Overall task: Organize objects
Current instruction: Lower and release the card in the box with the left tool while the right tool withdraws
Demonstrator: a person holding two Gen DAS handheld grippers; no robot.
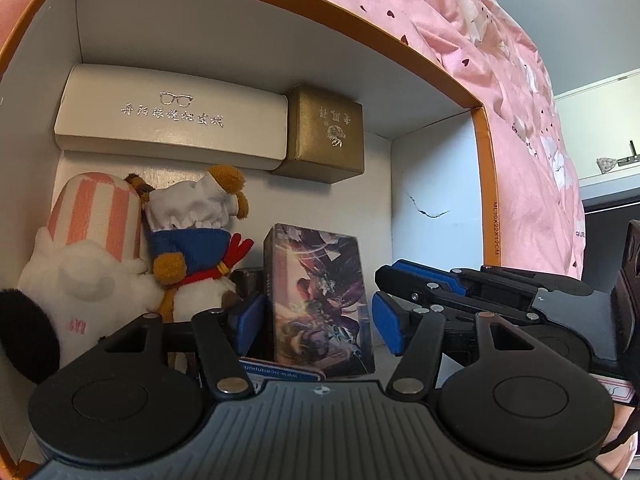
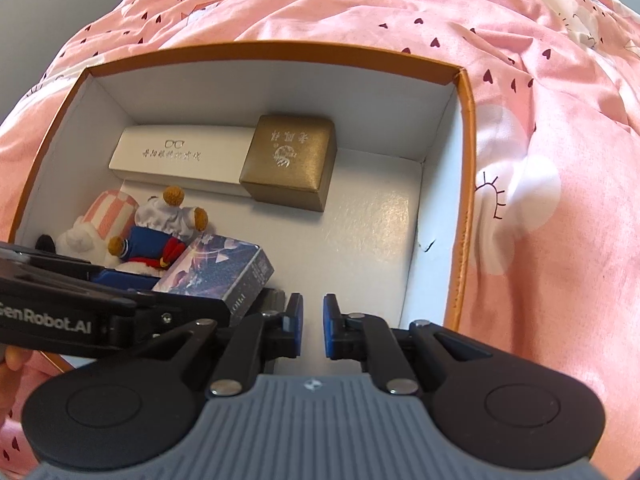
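Observation:
An orange-rimmed cardboard box (image 2: 466, 168) lies on a pink bedsheet. Inside are a white glasses case (image 1: 168, 120) (image 2: 180, 156), a gold box (image 1: 326, 136) (image 2: 290, 160), two plush toys (image 1: 192, 240) (image 2: 160, 228) and a purple illustrated card box (image 1: 320, 300) (image 2: 220, 276). My left gripper (image 1: 318, 320) is open, its blue pads on either side of the card box, not pressing it. My right gripper (image 2: 313, 326) is open a little and empty, over the box's near right floor; it shows at the right of the left wrist view (image 1: 420, 292).
The pink sheet (image 2: 540, 120) with heart prints surrounds the box. The box's right wall has a small tear (image 2: 426, 246). A dark flat item (image 1: 280, 374) lies under the card box. A shelf (image 1: 612, 176) stands beyond the bed.

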